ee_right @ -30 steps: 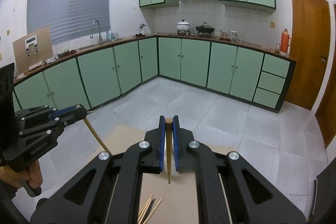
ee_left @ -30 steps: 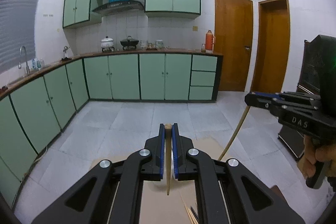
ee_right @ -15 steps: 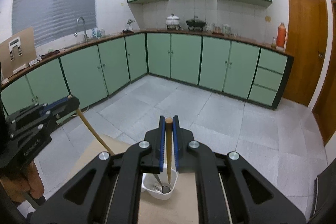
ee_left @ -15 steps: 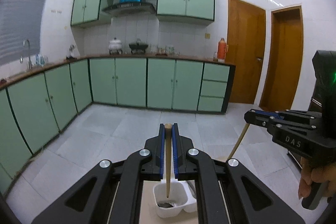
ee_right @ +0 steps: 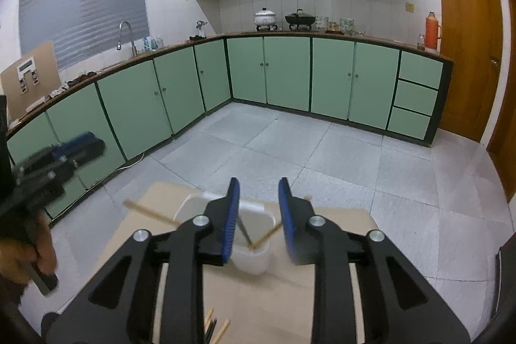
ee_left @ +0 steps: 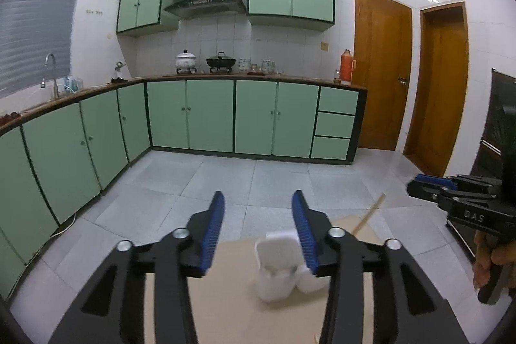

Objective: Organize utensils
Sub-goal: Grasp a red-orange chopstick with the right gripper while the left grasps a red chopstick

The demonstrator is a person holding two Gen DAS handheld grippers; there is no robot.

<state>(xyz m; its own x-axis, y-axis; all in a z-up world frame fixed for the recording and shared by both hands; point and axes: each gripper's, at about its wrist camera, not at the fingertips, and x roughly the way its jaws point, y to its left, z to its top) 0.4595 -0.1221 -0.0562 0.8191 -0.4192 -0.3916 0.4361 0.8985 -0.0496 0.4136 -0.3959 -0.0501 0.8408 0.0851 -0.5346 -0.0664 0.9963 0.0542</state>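
Both grippers, left (ee_left: pixel 256 208) and right (ee_right: pixel 258 199), have just been opening, nothing between them; withdraw straight up, clear of the chopsticks (ee_right: pixel 266 236) leaning in the white holder (ee_right: pixel 258 257) at lower centre

The white holder (ee_left: pixel 277 266) is smearing with motion blur at six o'clock in the left wrist view, its contents unreadable, and the blue finger (ee_left: pixel 304 234) is covering its right side. In the right wrist view the fingers (ee_right: pixel 230 218) are masking the holder's front wall, a chopstick (ee_right: pixel 148 211) is vanishing behind them, and loose sticks (ee_right: pixel 214 328) are getting cut off at six o'clock. The left gripper (ee_right: pixel 80 147) at nine o'clock is blurring.
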